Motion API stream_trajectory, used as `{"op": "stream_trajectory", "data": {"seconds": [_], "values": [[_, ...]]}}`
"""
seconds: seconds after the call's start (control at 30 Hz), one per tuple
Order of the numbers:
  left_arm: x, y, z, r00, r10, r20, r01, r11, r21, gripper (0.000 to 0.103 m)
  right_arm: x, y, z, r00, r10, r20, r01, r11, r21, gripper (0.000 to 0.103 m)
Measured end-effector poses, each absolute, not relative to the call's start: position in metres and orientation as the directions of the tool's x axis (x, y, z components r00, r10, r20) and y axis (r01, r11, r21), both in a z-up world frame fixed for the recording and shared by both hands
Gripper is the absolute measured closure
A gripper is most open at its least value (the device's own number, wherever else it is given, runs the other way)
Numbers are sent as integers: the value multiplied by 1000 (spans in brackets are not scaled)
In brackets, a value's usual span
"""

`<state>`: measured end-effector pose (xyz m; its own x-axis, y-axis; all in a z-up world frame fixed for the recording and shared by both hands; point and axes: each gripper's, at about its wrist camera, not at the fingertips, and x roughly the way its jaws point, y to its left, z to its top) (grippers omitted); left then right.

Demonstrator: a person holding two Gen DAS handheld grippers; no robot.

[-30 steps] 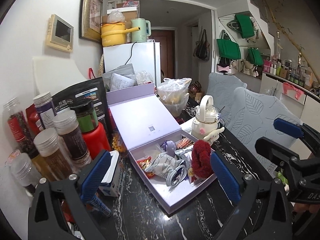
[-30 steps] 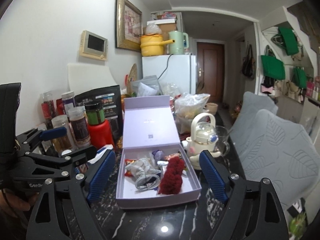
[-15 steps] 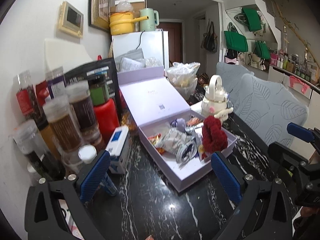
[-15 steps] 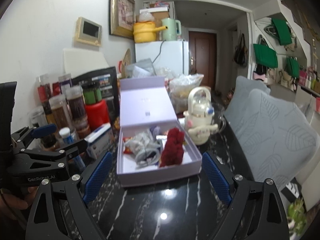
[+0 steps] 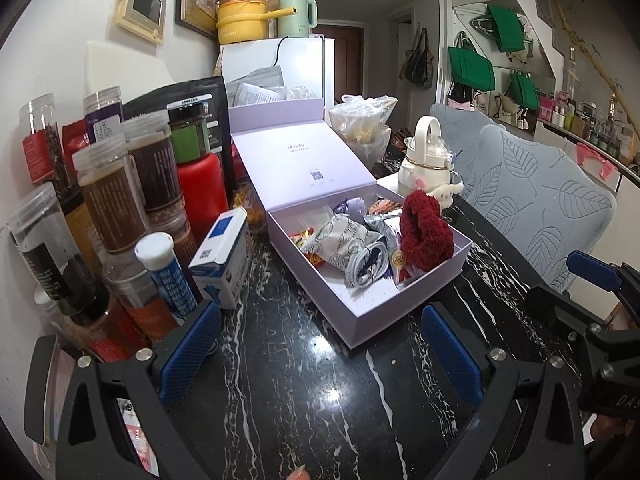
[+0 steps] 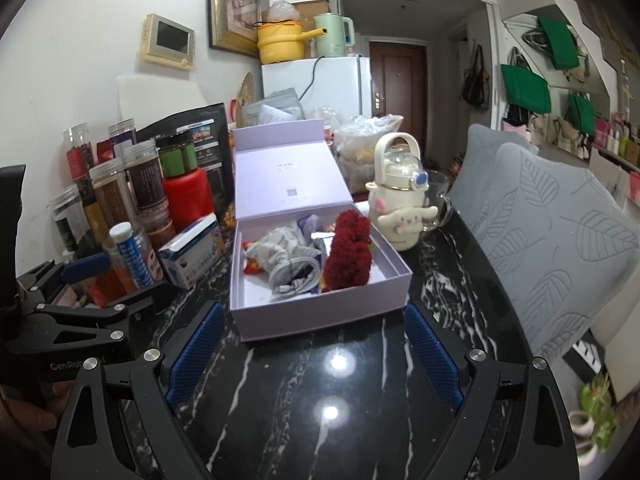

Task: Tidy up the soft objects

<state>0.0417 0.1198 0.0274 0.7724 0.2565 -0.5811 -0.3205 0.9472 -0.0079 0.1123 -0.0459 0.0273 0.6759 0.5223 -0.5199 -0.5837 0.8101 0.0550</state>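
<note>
Both claws, left claw (image 5: 320, 344) and right claw (image 6: 312, 344), hang spread and empty over the black marble table (image 6: 360, 420), facing the lavender box (image 6: 320, 316) holding a red fuzzy scrunchie (image 6: 348, 256).

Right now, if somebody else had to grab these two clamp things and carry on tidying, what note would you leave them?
Left gripper: open, empty, above the black marble table.
Right gripper: open, empty, facing the front of the lilac box.
The box's lid stands open. Inside: a red fluffy item on the right, a grey patterned pouch and snack packets on the left.
Done: the soft items appear to be in the box.
Left: probably closing the lid; nothing soft shows loose on the table.
</note>
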Motion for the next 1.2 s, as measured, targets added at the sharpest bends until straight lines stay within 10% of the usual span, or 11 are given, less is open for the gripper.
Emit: {"op": "stream_trajectory", "data": {"seconds": [1.2], "values": [[39, 105, 22, 764, 220, -606, -287, 958, -15, 1, 111, -58, 21, 681, 497, -538, -553, 830, 66, 11]]}}
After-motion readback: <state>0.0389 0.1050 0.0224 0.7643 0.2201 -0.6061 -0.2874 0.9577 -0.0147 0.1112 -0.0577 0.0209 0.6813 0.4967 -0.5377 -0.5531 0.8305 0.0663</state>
